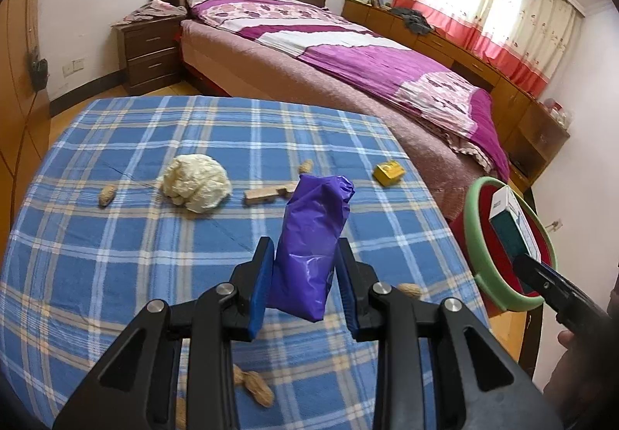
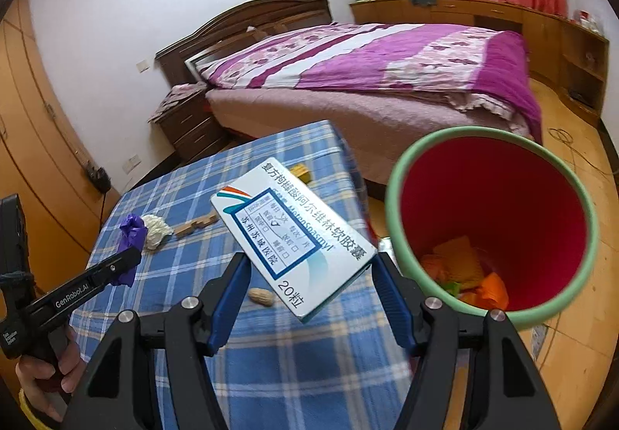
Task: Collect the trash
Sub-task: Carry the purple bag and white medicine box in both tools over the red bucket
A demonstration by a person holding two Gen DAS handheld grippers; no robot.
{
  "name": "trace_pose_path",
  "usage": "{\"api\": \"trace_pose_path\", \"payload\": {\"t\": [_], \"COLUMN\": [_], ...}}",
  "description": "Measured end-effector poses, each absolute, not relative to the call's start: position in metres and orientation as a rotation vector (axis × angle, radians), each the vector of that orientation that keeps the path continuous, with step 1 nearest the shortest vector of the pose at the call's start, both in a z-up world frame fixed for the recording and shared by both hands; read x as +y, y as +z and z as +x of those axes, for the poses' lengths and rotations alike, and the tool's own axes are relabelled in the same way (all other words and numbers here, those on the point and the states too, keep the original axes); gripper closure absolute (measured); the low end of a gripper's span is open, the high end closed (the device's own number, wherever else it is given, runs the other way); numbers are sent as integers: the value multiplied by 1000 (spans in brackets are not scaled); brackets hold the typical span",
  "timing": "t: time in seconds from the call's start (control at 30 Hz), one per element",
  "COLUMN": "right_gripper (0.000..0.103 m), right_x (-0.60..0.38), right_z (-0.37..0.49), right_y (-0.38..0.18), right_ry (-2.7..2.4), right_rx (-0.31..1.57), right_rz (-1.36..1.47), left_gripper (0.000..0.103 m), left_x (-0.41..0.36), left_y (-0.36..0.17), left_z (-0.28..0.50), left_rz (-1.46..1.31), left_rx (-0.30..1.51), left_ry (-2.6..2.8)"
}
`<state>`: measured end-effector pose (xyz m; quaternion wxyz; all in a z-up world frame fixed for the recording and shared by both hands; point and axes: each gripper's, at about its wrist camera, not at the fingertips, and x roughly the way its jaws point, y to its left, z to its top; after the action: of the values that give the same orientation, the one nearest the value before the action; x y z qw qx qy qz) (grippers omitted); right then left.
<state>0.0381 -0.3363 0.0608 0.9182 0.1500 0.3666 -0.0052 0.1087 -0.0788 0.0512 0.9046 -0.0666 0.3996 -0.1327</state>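
My left gripper (image 1: 301, 287) has its blue-padded fingers (image 1: 258, 298) closed on a crumpled purple plastic wrapper (image 1: 315, 236), lifted clear above the blue plaid cloth-covered surface (image 1: 116, 275); the film is light, soft and slick, so I judge a squeeze low on its bunched body is what keeps it from sliding out. My right gripper (image 2: 309, 283) holds a white cardboard medicine box with blue print (image 2: 294, 236) by its two long edges, fingers closed on it, tilted and just beside the green rim of the red round bin (image 2: 394, 198), which stands off the surface's right edge with orange and yellow scraps already in its bottom. The box is stiff and light, and it should drop cleanly once it is over the mouth. On the surface lie a crumpled white paper ball (image 1: 197, 182), small wooden blocks (image 1: 267, 194), a yellow carton scrap (image 1: 389, 173) near the far right corner, and several peanut shells (image 1: 255, 387). The shells are brittle and small, so I would pinch them gently across the waist. The near middle of the surface gives open room to move; the right edge by the bin is tight with both grippers close.
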Motion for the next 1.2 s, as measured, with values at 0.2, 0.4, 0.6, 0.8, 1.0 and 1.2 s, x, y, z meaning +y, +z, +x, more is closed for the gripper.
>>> {"api": "trace_pose_path", "payload": {"t": [0.2,0.4,0.6,0.8,1.0,1.2], "right_gripper": [35,35,35,35,35,35], "right_x": [-357,-379,-403,-426,-450,-474], "right_z": [21,9,-3,-10,-18,-25], "right_y": [62,61,58,54,48,41], "right_ry": [-64,-107,-146,-187,-228,-283], "right_rx": [740,724,708,693,680,677], "right_rz": [338,373,411,441,481,511], "left_gripper": [71,71,71,71,71,71], "left_x": [-97,-118,-140,-167,-192,-219], "left_y": [51,50,53,53,49,44], "left_z": [102,98,97,97,97,100], "left_rz": [-117,-86,-64,-35,-3,34], "left_rx": [838,852,852,855,866,876], "left_ry": [-306,-342,-384,-431,-469,-513]}}
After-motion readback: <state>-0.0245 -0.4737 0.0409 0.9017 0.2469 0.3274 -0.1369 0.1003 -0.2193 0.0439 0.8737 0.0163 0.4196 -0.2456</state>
